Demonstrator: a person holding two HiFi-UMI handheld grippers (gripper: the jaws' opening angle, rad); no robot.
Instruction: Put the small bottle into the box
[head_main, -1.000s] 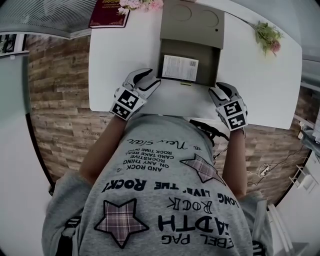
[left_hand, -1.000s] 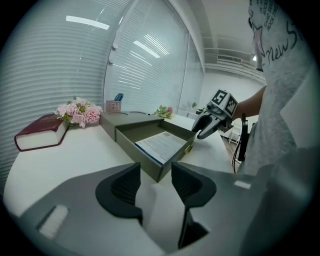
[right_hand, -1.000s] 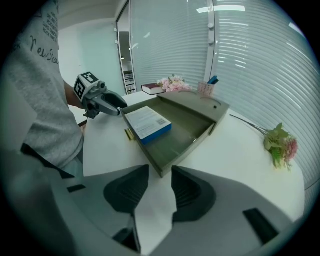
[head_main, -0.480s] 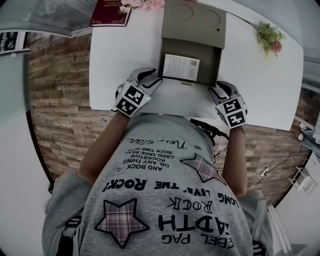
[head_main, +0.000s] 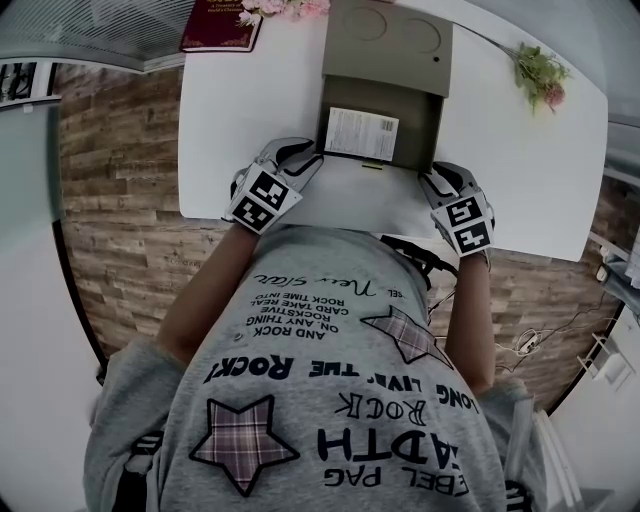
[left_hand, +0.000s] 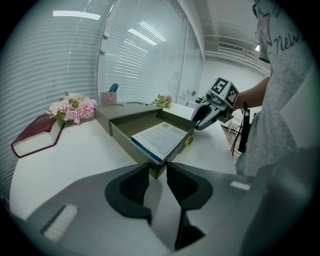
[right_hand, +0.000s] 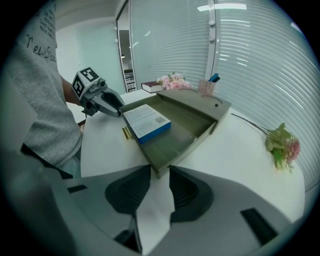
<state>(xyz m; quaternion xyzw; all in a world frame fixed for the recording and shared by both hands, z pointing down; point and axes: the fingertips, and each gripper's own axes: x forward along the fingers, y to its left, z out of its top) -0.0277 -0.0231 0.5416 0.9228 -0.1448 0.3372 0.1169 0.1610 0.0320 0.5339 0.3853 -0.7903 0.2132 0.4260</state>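
Note:
An olive box (head_main: 437, 130) stands open on the white table (head_main: 240, 110), its lid (head_main: 388, 45) folded back. A white-and-blue carton (head_main: 360, 134) lies flat inside. No small bottle shows in any view. My left gripper (head_main: 312, 160) is at the box's near left corner and my right gripper (head_main: 432, 182) at its near right corner. In the left gripper view the jaws (left_hand: 158, 172) are closing, with the box corner (left_hand: 156, 169) between their tips. In the right gripper view the jaws (right_hand: 160, 175) are closing around the other corner (right_hand: 159, 170). I see no pad pressing.
A red book (head_main: 218, 25) and pink flowers (head_main: 280, 8) lie at the table's far left. A loose flower sprig (head_main: 538, 72) lies at the far right. A pen cup (right_hand: 206, 86) stands behind the lid. A small brass latch (head_main: 372, 167) sits at the box's front. The person's torso is against the table's near edge.
My left gripper has shifted a little toward the box's near left corner. The right gripper has hardly moved. The box and carton are where they were.

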